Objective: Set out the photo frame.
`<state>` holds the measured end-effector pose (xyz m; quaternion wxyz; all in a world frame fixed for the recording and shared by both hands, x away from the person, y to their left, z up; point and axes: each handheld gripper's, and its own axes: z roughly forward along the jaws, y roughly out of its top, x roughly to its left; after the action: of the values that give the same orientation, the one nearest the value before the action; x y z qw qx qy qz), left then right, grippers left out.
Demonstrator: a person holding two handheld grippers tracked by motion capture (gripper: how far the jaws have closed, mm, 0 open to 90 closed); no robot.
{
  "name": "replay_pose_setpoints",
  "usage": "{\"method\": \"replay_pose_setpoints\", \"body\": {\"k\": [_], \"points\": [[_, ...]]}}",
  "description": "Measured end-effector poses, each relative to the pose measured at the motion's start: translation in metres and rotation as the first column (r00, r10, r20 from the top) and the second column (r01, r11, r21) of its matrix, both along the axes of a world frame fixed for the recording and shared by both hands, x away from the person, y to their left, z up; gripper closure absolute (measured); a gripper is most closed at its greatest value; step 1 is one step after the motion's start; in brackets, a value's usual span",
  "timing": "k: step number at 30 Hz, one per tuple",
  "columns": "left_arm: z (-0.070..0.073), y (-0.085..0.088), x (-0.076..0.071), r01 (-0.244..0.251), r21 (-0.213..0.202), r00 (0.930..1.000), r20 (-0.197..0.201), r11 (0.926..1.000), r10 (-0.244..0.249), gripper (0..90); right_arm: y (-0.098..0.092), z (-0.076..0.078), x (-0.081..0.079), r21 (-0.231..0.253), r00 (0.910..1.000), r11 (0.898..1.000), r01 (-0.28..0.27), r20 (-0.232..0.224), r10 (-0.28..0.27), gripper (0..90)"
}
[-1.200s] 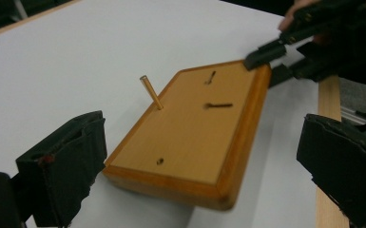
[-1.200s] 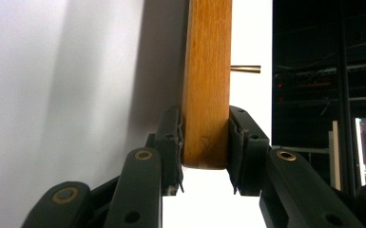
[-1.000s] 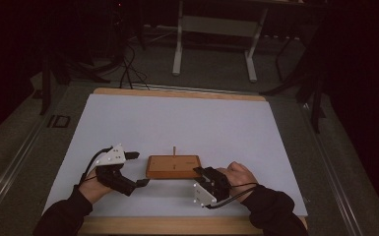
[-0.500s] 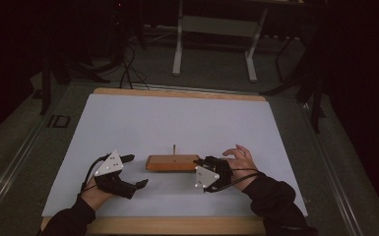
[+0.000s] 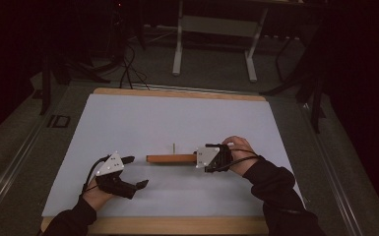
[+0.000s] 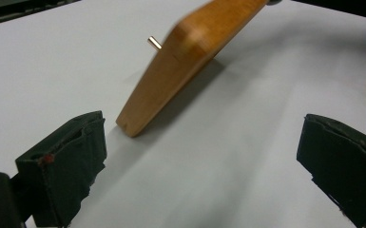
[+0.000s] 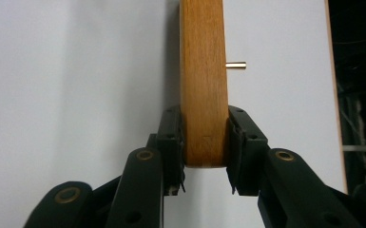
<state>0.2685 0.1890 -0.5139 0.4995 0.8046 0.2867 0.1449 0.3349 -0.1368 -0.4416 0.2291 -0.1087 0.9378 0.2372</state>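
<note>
In the high view, the wooden block point(image 5: 171, 159) with a thin metal pin point(image 5: 173, 148) standing from its top lies near the middle of the white mat point(image 5: 177, 118), and the right gripper point(image 5: 211, 158) clamps its right end; the left gripper point(image 5: 137, 173) waits near the front left of the block, apart from it, with its jaws spread and nothing between them. The right hand point(image 5: 239, 153) reaches in level from the right, wrist a little bent, while the left hand point(image 5: 98, 194) rests low on the mat with the gripper aimed toward the block. In the left gripper view, the block point(image 6: 190, 57) is tilted, one end lifted and the near corner low over the mat point(image 6: 247, 156), and the pin point(image 6: 154, 42) sticks out from its upper face; the two black pads point(image 6: 71, 156) stand wide apart. To do the lift well, I judge that the right hand should keep the grip firm and raise slowly, because the hold is on one end only and the long block can swing down. In the right gripper view, the pads point(image 7: 173, 137) press both flat faces of the block point(image 7: 203, 80) at its near end, so the grip looks centred and square; the pin point(image 7: 235, 65) points to the right.
</note>
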Motion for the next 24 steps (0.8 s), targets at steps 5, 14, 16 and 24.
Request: {"method": "replay_pose_setpoints", "body": {"k": [5, 14, 16, 24], "points": [[-0.002, -0.002, 0.0, 0.01, 0.01, 0.9999, -0.007, 0.9999, -0.01, 3.1, 0.0, 0.004, 0.011, 0.007, 0.9983, 1.0, 0.005, -0.058, -0.005, 69.8], [-0.003, -0.002, 0.001, 0.018, 0.013, 0.9998, -0.009, 0.9998, -0.018, 3.1, 0.005, 0.014, 0.036, -0.001, 0.9824, 1.0, 0.029, -0.185, -0.028, 69.8], [-0.003, -0.002, 0.001, 0.019, 0.013, 0.9998, -0.011, 0.9997, -0.019, 3.1, 0.006, 0.017, 0.044, -0.002, 0.9729, 0.999, 0.039, -0.228, -0.039, 69.8], [-0.005, -0.003, 0.0, 0.025, 0.017, 0.9995, -0.017, 0.9995, -0.025, 3.1, 0.01, 0.022, 0.071, -0.025, 0.9375, 0.996, 0.082, -0.337, -0.085, 69.4]]}}
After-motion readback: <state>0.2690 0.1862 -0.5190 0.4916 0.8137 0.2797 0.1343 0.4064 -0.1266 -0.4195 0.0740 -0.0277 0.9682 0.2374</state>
